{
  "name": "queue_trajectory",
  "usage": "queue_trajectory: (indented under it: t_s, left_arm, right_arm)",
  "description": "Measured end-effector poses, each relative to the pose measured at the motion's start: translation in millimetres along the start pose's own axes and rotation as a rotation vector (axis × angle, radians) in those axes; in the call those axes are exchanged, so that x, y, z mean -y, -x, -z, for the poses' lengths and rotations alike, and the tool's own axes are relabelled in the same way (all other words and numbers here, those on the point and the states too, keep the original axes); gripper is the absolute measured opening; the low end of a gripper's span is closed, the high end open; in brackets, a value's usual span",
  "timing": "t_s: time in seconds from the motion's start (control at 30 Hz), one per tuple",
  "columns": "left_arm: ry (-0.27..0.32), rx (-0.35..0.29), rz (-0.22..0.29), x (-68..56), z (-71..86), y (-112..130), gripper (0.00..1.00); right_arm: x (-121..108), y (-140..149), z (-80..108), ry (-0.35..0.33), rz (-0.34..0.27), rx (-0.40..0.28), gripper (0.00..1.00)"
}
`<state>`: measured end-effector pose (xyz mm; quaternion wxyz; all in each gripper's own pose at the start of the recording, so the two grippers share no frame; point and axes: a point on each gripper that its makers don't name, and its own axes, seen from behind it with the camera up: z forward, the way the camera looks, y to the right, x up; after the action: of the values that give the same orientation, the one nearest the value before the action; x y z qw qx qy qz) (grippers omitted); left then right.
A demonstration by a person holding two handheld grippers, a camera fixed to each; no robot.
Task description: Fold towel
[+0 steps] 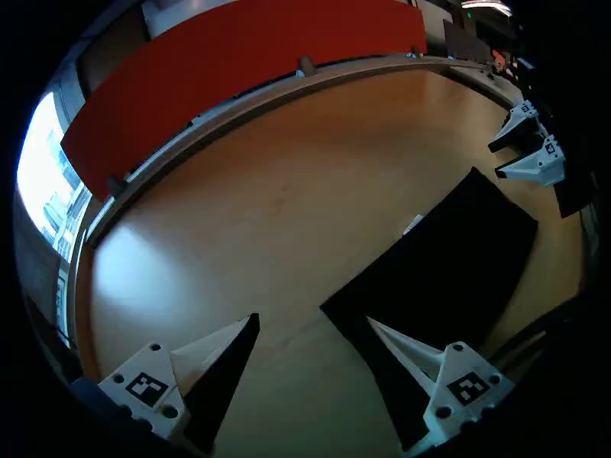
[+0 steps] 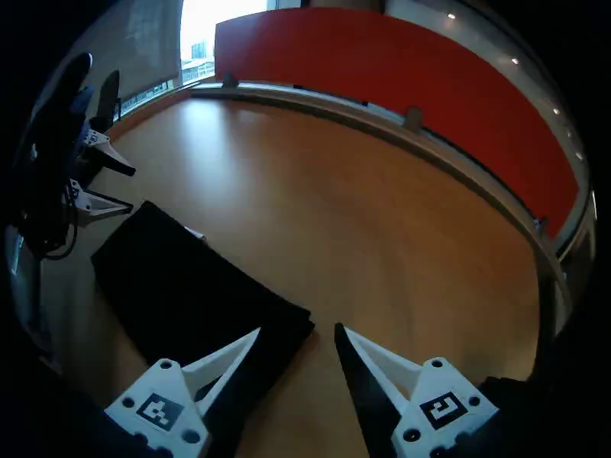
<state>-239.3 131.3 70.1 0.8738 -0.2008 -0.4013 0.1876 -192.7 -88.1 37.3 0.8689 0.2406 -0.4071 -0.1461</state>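
Towel (image 1: 450,267), black and folded, lies flat on the wooden table (image 1: 267,206). Left gripper (image 1: 313,319) hangs with fingers apart over one end, right gripper (image 2: 298,328) likewise over the other. Right gripper view brings a bright window (image 2: 202,34) beside the red partition (image 2: 397,69).

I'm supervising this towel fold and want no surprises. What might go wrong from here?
1. Both the left tongs and right tongs are open, each at one end of the black towel; if they close unevenly, the fold could skew.
2. The towel looks already layered, so a pinch may catch only the top layer.
3. The wooden table looks smooth; the towel may slide when pulled.
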Motion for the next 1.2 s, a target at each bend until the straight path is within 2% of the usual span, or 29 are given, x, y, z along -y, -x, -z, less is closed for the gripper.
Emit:
queue_trajectory:
  t_s: [0.13,0.27,0.6,1.2]
  left_arm:
    - [0.018,-0.004,0.034,-2.7,5.2,2.4,0.93]
    - [0.026,-0.006,0.054,-4.3,10.4,4.7,0.93]
    - [0.039,-0.010,0.068,-13.2,25.5,12.8,0.93]
    - [0.042,0.003,0.126,-30.2,56.7,47.9,0.93]
  right_arm:
    - [1.7,0.6,5.0,-0.004,0.000,-0.008,0.84]
    - [4.3,2.8,9.2,-0.008,0.000,-0.011,0.84]
    - [15.1,8.9,22.8,-0.016,0.004,-0.019,0.84]
    - [39.7,43.8,50.8,-0.030,-0.019,-0.015,0.84]
